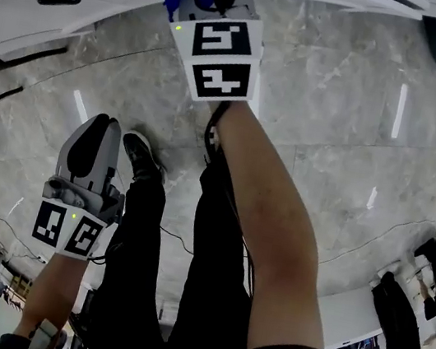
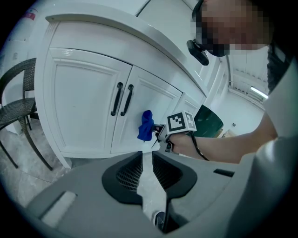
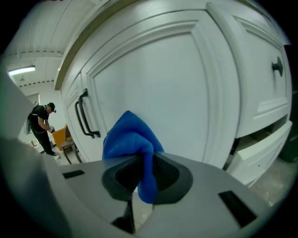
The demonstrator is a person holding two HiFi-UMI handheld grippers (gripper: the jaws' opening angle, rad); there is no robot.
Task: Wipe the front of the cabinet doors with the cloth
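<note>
Currently the right gripper (image 3: 139, 160) has its jaws clamped on the bunched blue microfibre cloth (image 3: 130, 135). It sits close against the white panelled cabinet door (image 3: 153, 79), just right of the pair of black bar handles (image 3: 87, 116) and slightly below them. I can't confirm the cloth is actually touching the door.

The left gripper (image 2: 142, 155) has its jaws together with nothing between them. It hangs low, well back from the handles, and is idle.

Risks from here, as I judge them:
- The grip is on one fold only. Most of the cloth is balled above the jaws and a tail hangs below. Drag against the paint could pull the fold out, and the cloth would drop to the grey marble floor (image 1: 338, 107).
- The wad is small. Pressing too hard or tilting puts the hard jaw tips on the door instead of fabric, which would scuff it.
- A sweep left toward the handles could snag the loose tail on a bar and strip it from the jaws.
- The contact patch is narrow, so wide spacing between passes leaves unwiped stripes, especially in the panel's recessed moulding.
- The doors may swing if pushed near the handle edge, and the left gripper isn't bracing anything.
</note>
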